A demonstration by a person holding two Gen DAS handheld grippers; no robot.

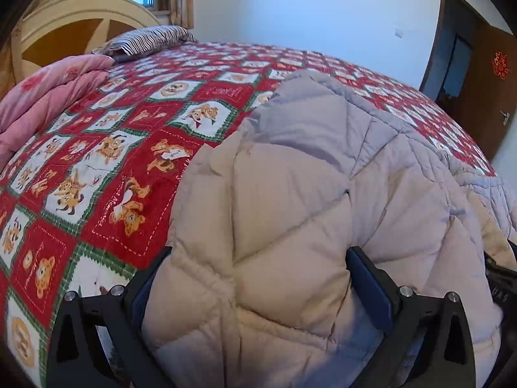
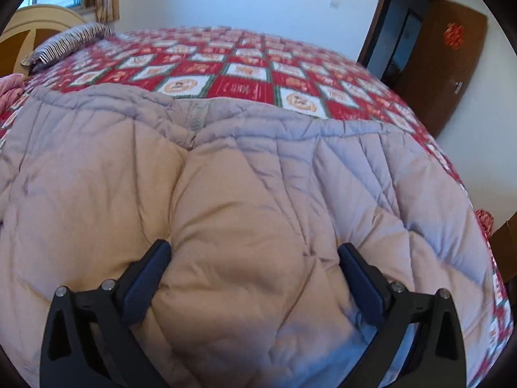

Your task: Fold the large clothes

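Observation:
A large beige quilted down coat (image 1: 307, 200) lies on a bed with a red bear-print bedspread (image 1: 106, 174). My left gripper (image 1: 258, 258) is open, its jaws wide apart with a puffy fold of the coat's left edge bulging between them. The coat fills most of the right wrist view (image 2: 245, 194), its stitched hem toward the far side. My right gripper (image 2: 255, 255) is open too, its jaws pressed into the padding on either side of a bulge. Neither gripper is clamped on the fabric.
A folded pink duvet (image 1: 48, 97) and a striped pillow (image 1: 152, 38) lie at the bed's head by a cream headboard (image 1: 77, 22). A brown door (image 2: 442, 64) stands open at the right. The bedspread (image 2: 245, 74) stretches beyond the coat.

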